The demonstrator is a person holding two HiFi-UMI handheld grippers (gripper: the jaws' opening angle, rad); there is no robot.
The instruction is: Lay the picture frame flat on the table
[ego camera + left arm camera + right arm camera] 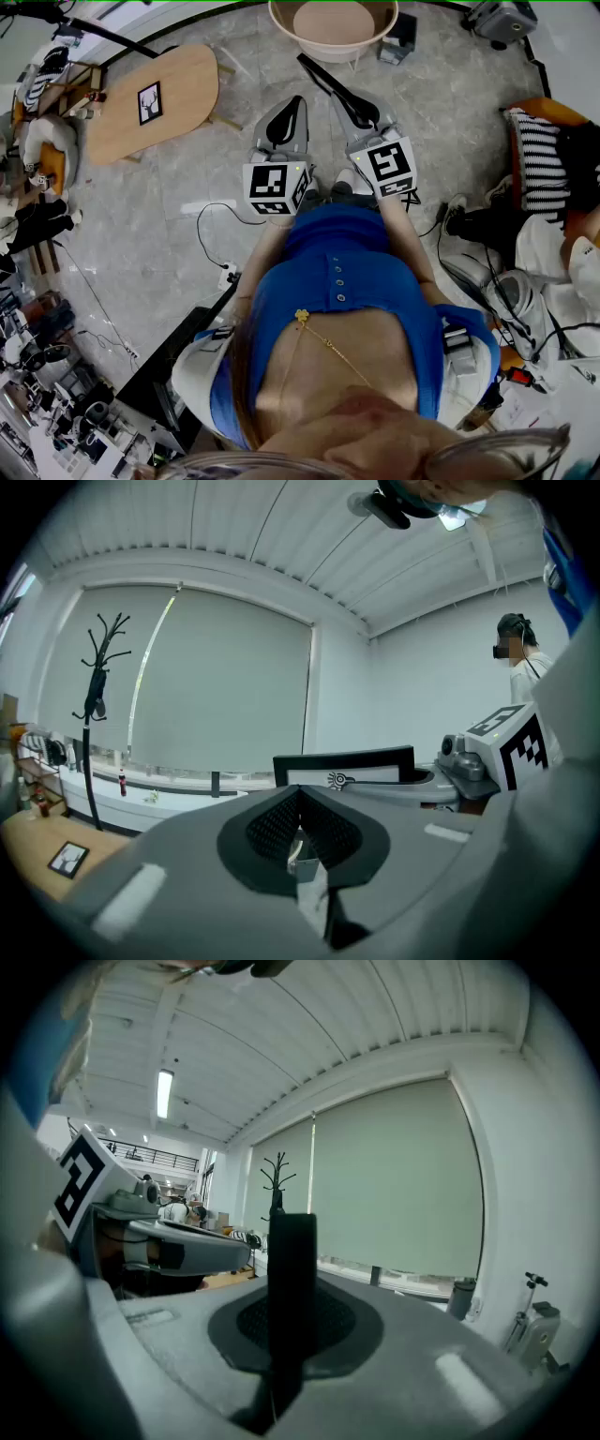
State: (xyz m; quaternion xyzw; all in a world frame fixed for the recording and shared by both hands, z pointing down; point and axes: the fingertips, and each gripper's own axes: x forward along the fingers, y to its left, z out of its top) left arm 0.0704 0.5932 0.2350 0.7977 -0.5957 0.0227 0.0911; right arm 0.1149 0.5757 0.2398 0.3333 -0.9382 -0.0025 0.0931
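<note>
A black picture frame (328, 82) juts out edge-on from my right gripper (362, 112), which is shut on it above the floor. In the right gripper view the frame (292, 1251) stands as a dark upright bar between the closed pads of the right gripper (291, 1309). In the left gripper view its white front with a small emblem (342, 766) shows to the right. My left gripper (296, 101) is held beside the right one, with its jaws (298, 799) shut on nothing. A second small frame (150, 101) lies flat on the wooden table (192, 80) to the far left.
A beige round tub (333, 23) stands straight ahead on the stone floor. A striped cushion (539, 159) and clutter lie to the right, and cables (211, 239) run over the floor on the left. A coat rack (97, 696) stands by the window, and a person (516, 653) stands further off.
</note>
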